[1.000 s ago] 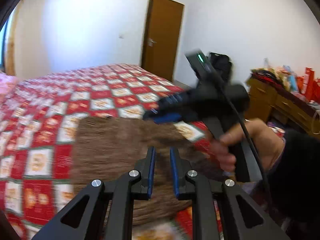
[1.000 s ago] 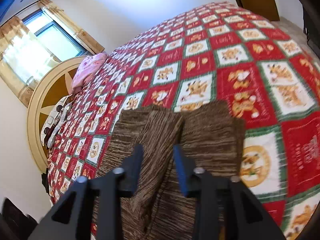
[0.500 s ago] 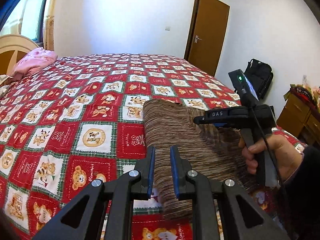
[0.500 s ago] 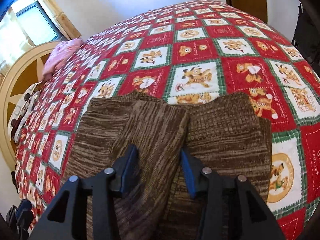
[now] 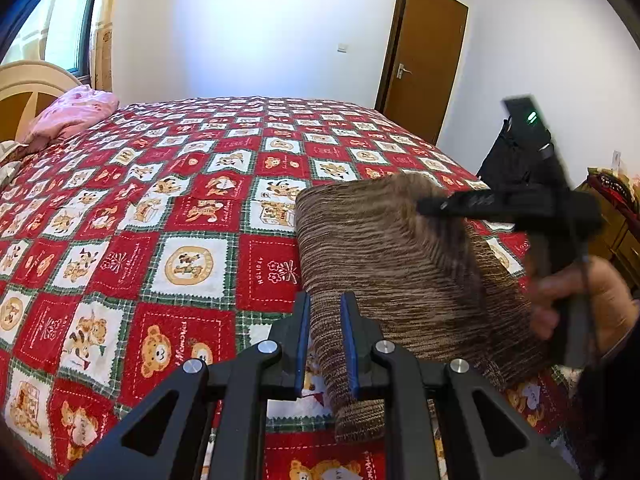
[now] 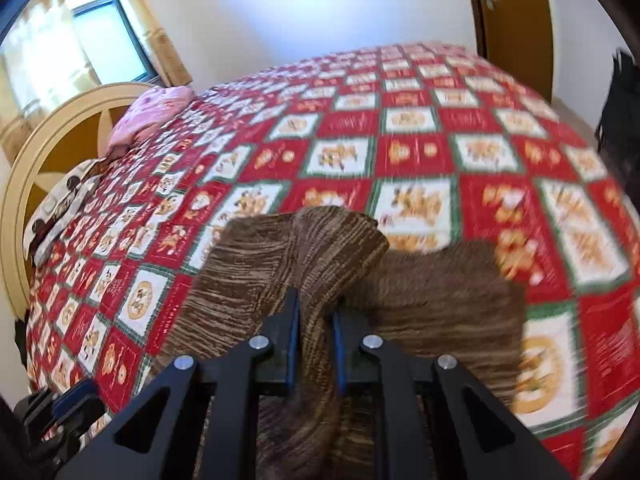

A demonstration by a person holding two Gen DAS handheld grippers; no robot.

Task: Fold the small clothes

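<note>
While clamped on a raised ridge of the brown knitted garment (image 6: 280, 276), the right gripper (image 6: 315, 320) is closing, blue pads pressed against both flanks of the fold, cloth filling the whole gap between them. Rising from that pinch and curling forward just beyond the fingertips, a lifted flap of the same knit; lying flat to its right on the bed, the other half of the piece. Seen from the left wrist as a blurred black tool above the garment's far right part, gripped by a bare hand (image 5: 580, 300) with a dark sleeve behind. Narrowly set and nipped on the near left edge of the garment (image 5: 400, 264), the left gripper (image 5: 325, 340), with a strip of knit running between its blue pads and hanging out below toward the camera. Spreading away from those fingertips up and to the right, the main body of the cloth, humped rather than flat. Underneath everything, a red, white and green patchwork bedspread (image 5: 160, 208) printed with bears. Farther off on the left, a pink pillow (image 5: 72, 116) against a cream headboard (image 6: 36, 168), with a curtained window (image 6: 108, 52) above. Beyond the bed's far corner, a brown door (image 5: 428, 60) in a white wall, and beside it a black bag (image 5: 516, 164).
</note>
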